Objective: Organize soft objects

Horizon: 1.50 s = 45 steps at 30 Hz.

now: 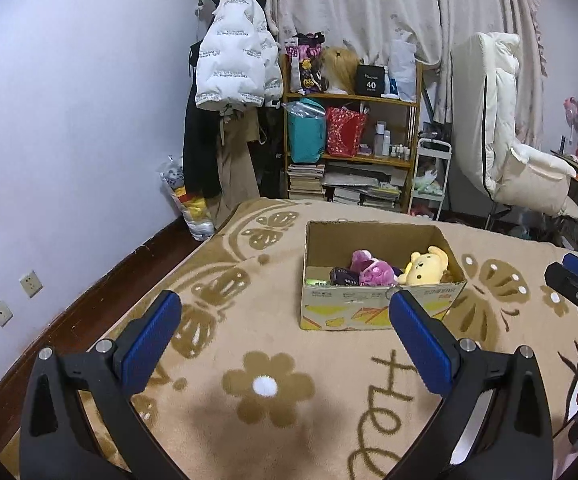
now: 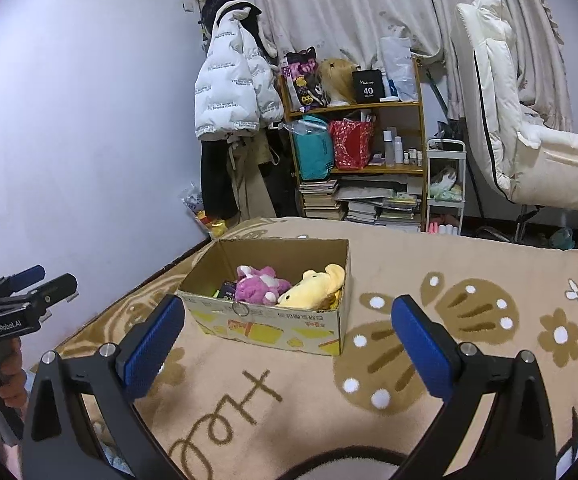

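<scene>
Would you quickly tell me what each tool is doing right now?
Left tool: open, holding nothing, above the blanket.
Right tool: open, holding nothing, facing the cardboard box.

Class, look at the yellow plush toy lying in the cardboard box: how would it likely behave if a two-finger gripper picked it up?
The yellow plush toy looks stuffed and fabric-covered, so it would probably squash under the pads and sag rather than stay rigid. It likely weighs little for its bulk. Its fuzzy surface should grip well, and it leans against the pink plush, which may shift when it is lifted.
</scene>
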Each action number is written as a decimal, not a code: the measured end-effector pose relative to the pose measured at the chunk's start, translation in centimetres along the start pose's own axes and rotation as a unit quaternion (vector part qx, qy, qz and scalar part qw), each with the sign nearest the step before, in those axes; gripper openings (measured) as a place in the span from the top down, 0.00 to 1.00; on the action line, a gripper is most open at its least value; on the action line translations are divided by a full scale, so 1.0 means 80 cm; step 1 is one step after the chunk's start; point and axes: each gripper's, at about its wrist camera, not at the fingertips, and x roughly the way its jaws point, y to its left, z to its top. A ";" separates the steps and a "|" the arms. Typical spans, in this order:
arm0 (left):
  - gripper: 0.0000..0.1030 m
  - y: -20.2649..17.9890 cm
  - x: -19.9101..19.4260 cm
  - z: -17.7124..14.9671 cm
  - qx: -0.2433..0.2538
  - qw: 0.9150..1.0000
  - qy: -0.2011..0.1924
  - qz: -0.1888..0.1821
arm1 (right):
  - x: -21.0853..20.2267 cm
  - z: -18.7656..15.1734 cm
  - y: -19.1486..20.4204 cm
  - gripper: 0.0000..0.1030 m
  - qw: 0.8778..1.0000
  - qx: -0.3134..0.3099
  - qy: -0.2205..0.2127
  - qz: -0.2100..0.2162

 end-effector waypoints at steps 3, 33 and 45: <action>0.00 -0.003 0.003 -0.003 0.002 1.000 0.004 0.001 | 0.004 -0.005 0.000 0.00 1.000 -0.005 0.009 -0.004; 0.00 -0.012 0.017 -0.012 0.011 1.000 0.019 0.013 | 0.016 -0.015 -0.016 0.00 0.999 0.006 0.028 -0.018; 0.00 -0.012 0.018 -0.012 0.012 1.000 0.020 0.014 | 0.018 -0.017 -0.016 0.00 0.999 0.006 0.030 -0.018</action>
